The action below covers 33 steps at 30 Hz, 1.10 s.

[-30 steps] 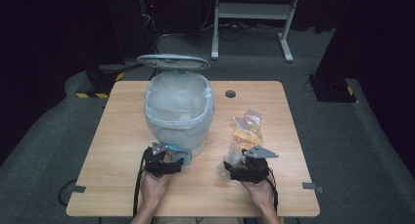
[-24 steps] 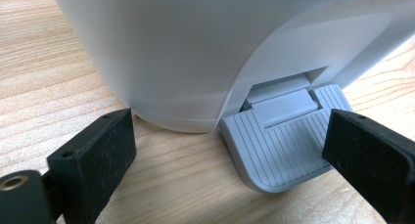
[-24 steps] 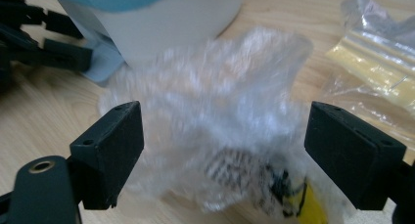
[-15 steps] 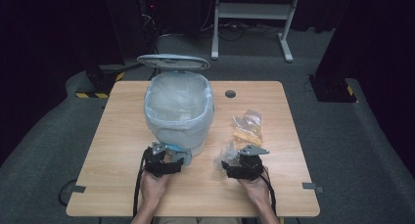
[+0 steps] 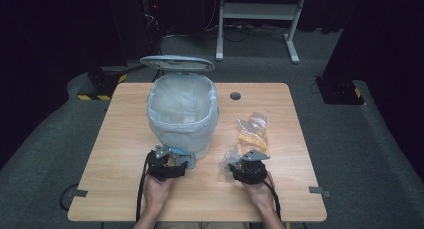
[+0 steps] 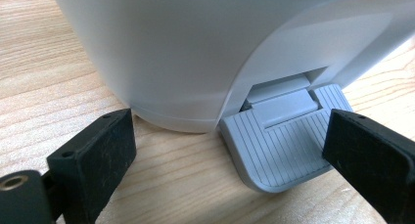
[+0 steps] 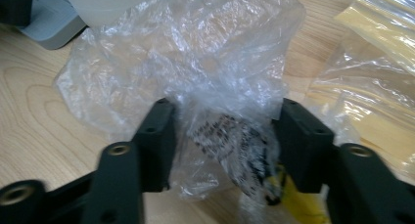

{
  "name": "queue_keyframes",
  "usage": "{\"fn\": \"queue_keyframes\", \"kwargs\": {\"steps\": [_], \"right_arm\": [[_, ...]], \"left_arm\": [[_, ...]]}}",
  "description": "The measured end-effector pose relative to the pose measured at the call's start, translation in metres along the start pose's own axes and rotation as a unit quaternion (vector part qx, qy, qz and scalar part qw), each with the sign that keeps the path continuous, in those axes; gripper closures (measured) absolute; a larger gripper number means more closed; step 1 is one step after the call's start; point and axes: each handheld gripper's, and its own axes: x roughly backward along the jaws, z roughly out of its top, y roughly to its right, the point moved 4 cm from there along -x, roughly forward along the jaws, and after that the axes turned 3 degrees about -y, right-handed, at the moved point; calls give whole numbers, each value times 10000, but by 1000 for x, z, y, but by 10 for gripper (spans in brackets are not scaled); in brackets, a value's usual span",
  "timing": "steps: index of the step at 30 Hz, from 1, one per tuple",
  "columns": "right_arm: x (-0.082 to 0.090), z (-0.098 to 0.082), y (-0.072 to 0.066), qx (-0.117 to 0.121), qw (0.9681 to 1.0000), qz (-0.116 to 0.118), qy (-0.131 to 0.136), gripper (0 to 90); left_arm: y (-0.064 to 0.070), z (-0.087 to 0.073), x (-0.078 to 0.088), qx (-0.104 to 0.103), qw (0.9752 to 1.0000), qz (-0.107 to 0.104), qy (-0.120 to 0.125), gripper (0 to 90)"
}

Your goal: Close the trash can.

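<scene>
Beside one lined bin (image 5: 184, 114) lie two plastic bags; the right claw (image 7: 222, 136), closing, straddles the crumpled bag (image 7: 195, 62), and the left claw (image 6: 230, 150) gapes at the pedal (image 6: 284, 141).

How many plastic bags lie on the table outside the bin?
2: a crumpled clear bag between the right gripper jaws, and a yellowish bag just beyond it. Others may be hidden.

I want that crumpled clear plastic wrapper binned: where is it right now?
In the high view the crumpled clear wrapper lies on the table's near right part, between the pedal bin and the yellow-filled bag; the right gripper's closing jaws straddle it.
</scene>
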Motion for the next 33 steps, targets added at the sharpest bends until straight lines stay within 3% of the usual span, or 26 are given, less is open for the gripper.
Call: {"fn": "queue_keyframes", "kwargs": {"steps": [1, 3, 8, 12, 19, 23, 33], "right_arm": [[1, -1, 1, -28, 10000, -12, 15, 576], [1, -1, 0, 7, 10000, -40, -24, 629], [3, -2, -1, 119, 9998, -108, -94, 747], [6, -3, 0, 106, 9999, -25, 35, 807], [19, -3, -2, 63, 9992, 149, 355, 839], [24, -3, -2, -65, 9985, 310, 442, 840], [37, 3, -2, -78, 9969, 524, 585, 843]], "left_arm": [[1, 0, 0, 27, 10000, -38, -17, 57], [0, 0, 0, -3, 10000, 1, -3, 57], [1, 0, 0, 27, 10000, -38, -20, 57], [0, 0, 0, 3, 10000, -5, 4, 57], [0, 0, 0, 4, 10000, -11, 2, 57], [0, 0, 0, -1, 10000, 0, 0, 57], [0, 0, 0, 1, 10000, -3, 4, 57]]}}
